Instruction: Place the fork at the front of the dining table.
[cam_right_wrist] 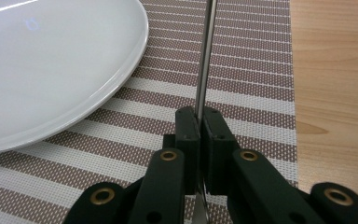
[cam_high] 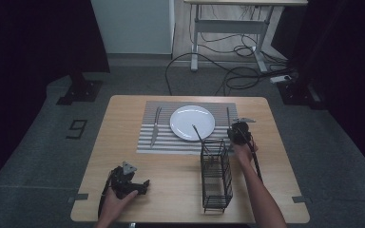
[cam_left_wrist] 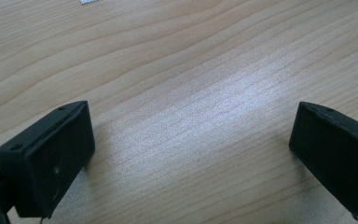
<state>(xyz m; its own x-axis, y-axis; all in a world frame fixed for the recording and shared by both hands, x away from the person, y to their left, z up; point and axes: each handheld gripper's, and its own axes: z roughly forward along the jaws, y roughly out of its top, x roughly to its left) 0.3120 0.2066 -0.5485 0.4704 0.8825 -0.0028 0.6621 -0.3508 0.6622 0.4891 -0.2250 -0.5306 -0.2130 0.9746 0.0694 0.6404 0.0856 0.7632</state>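
Note:
My right gripper [cam_high: 238, 129] [cam_right_wrist: 200, 121] is shut on the thin handle of a metal utensil [cam_right_wrist: 205, 56] [cam_high: 227, 116]. The utensil runs away from the jaws, low over the striped placemat [cam_right_wrist: 242, 70] [cam_high: 147, 142], just right of the white plate [cam_right_wrist: 51, 60] [cam_high: 192, 122]. Another piece of cutlery [cam_high: 155, 126] lies on the mat left of the plate. My left gripper [cam_high: 145, 184] [cam_left_wrist: 191, 154] rests near the table's front left. Its jaws stand wide apart over bare wood with nothing between them.
A black wire cutlery rack [cam_high: 216, 175] stands in front of the plate, near the right forearm, with one thin utensil [cam_high: 197, 133] leaning out over the plate's edge. Beyond the wooden table [cam_high: 123, 156], cables and a desk frame sit on the floor.

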